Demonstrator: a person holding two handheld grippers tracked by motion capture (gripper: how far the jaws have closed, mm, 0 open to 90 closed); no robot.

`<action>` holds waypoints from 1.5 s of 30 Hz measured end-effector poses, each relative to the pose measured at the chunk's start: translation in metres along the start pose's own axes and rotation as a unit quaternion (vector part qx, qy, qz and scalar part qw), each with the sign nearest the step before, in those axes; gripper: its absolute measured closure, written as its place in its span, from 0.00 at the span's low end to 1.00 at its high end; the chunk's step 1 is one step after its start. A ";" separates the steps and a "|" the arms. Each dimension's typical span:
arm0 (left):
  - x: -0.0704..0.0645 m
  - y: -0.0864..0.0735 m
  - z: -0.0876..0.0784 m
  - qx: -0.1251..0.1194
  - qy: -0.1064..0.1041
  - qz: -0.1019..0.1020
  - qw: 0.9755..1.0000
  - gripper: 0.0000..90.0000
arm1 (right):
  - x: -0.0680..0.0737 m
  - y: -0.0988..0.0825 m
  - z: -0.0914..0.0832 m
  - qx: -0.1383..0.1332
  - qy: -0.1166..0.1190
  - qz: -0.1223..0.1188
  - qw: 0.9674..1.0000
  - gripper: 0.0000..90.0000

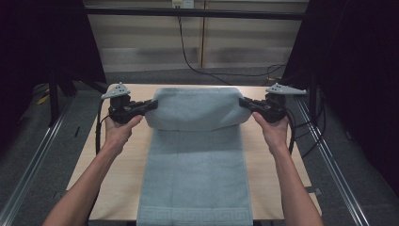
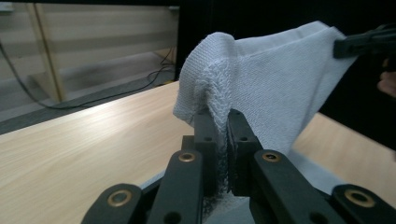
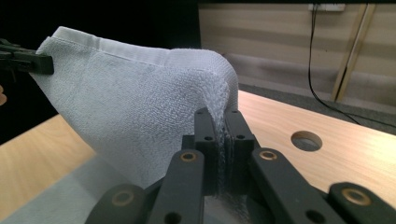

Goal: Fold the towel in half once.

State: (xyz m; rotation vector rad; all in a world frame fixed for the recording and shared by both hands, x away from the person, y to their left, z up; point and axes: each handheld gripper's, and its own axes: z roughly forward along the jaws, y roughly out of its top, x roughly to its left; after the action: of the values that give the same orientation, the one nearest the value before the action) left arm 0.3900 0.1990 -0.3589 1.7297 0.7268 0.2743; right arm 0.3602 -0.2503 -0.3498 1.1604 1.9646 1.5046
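Observation:
A pale grey towel [image 1: 195, 155] lies lengthwise down the middle of the wooden table [image 1: 277, 155]. Its far end is lifted off the table and hangs between my two grippers as a curved sheet. My left gripper [image 1: 154, 104] is shut on the towel's far left corner [image 2: 219, 116]. My right gripper [image 1: 241, 102] is shut on the far right corner [image 3: 219, 116]. In the left gripper view the right gripper [image 2: 369, 44] holds the towel's other corner at upper right. In the right gripper view the left gripper [image 3: 25, 63] pinches it at upper left.
A round hole [image 3: 306, 140] is cut in the tabletop near the right gripper. Black cables [image 1: 221, 73] run over the floor behind the table. Metal rails [image 1: 329, 165] flank the table on both sides, with dark curtains beyond. The towel's patterned near hem [image 1: 195, 216] hangs over the front edge.

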 end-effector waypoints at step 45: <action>-0.065 -0.152 -0.070 0.108 -0.089 -0.033 0.990 0.69 | 0.083 -0.164 -0.079 0.123 0.101 0.006 0.987 0.65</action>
State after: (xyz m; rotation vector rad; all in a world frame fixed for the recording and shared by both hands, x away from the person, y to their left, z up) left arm 0.2521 0.2346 -0.4684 1.9021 0.7020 -0.0060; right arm 0.1947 -0.2423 -0.4618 1.1547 2.3383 1.4666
